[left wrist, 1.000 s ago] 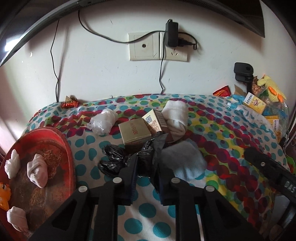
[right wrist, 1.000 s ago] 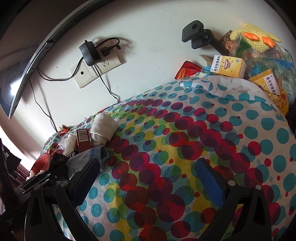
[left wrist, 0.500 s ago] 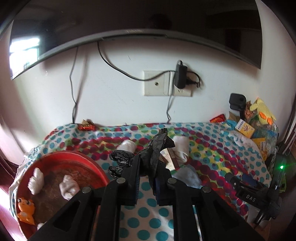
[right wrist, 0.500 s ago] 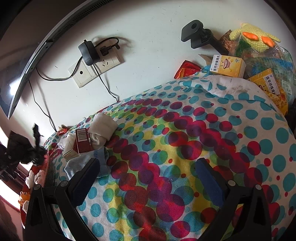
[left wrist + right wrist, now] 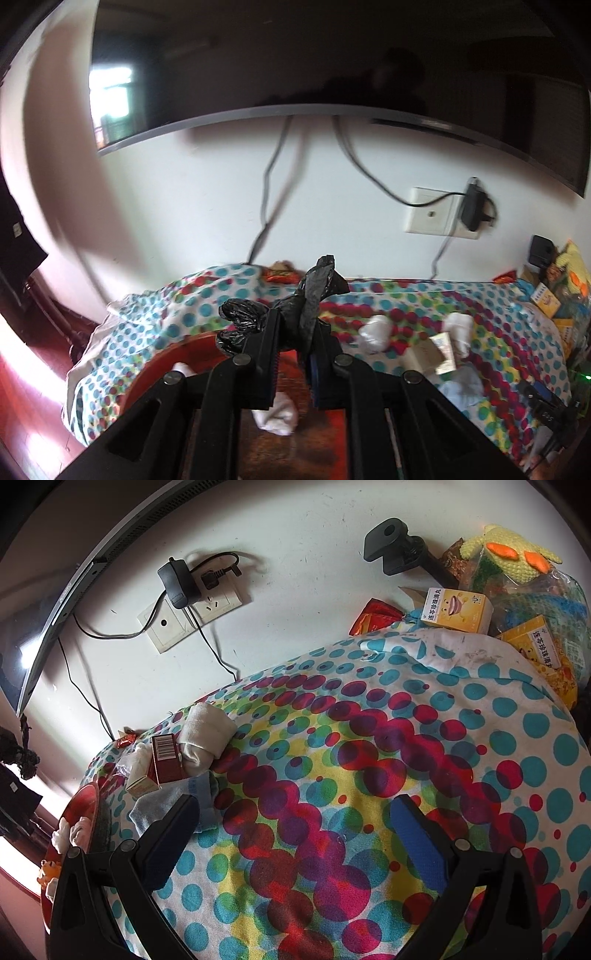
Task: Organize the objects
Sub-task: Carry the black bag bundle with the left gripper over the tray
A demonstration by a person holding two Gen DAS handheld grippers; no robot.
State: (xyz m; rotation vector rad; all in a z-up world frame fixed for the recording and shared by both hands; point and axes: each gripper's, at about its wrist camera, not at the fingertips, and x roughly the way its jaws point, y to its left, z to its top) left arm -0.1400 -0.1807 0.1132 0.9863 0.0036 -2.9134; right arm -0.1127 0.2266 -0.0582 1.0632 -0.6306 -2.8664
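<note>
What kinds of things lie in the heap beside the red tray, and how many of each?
Small boxes: 2, the red box and the cream box
Rolled white sock: 1
Blue cloth: 1
Crumpled white plastic bag: 1
Total: 5

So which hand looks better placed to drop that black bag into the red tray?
Left. The left gripper already clamps the black plastic bag directly above the red tray; the right gripper hangs open over the dotted cloth, probably farther off.
</note>
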